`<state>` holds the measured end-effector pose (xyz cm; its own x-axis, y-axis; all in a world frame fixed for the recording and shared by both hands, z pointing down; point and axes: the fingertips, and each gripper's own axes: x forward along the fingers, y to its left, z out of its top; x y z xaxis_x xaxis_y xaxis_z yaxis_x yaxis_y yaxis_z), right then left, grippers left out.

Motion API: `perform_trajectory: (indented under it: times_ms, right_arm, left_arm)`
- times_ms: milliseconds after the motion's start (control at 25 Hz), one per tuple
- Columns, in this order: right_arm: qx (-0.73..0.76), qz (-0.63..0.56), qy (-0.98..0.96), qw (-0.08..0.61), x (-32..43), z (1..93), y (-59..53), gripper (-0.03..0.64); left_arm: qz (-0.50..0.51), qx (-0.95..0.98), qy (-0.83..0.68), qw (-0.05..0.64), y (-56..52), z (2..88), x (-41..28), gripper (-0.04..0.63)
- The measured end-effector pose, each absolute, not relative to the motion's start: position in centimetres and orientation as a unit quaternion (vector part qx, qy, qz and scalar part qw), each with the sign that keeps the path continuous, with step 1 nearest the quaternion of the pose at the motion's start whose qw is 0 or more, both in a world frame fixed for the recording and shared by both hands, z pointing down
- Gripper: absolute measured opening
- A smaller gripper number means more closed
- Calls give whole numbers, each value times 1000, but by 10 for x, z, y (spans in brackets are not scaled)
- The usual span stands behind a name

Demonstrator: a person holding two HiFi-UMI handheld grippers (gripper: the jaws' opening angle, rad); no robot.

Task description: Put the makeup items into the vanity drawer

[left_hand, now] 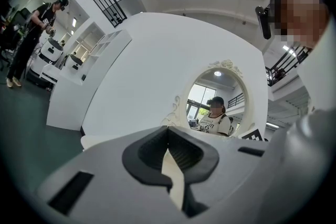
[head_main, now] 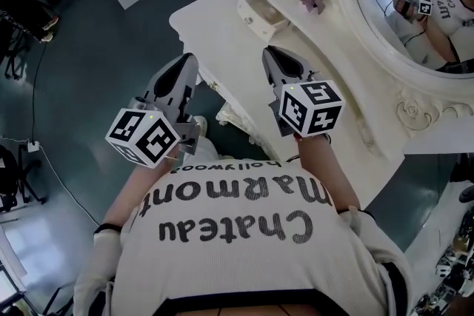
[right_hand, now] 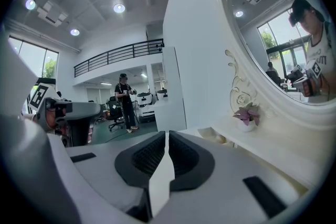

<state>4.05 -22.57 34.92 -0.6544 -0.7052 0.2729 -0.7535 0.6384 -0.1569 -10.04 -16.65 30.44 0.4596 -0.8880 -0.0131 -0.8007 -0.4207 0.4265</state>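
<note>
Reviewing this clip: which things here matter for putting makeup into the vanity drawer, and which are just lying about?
Belongs to the job:
- vanity
- small open drawer on its top
- left gripper and right gripper, both shut and empty
- no makeup items in view

Just lying about:
- flower pot
- mirror
- person standing far behind

- A dark green floor (head_main: 89, 48) is seen beneath white furniture.
- A tall white partition wall (left_hand: 173, 60) is set beside a white counter (left_hand: 65, 99).
- Round ceiling lights (right_hand: 119, 8) are lit.
- A railed balcony (right_hand: 118, 55) and large windows (right_hand: 26, 60) are seen beyond.
</note>
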Motion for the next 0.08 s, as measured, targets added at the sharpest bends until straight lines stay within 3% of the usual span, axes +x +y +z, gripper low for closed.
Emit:
perform_trajectory:
  times_ms: [80]
  right_arm:
    - [407, 130, -900, 93, 41, 349, -227, 43]
  left_arm:
    - [-119, 835, -505, 182, -168, 303, -100, 9]
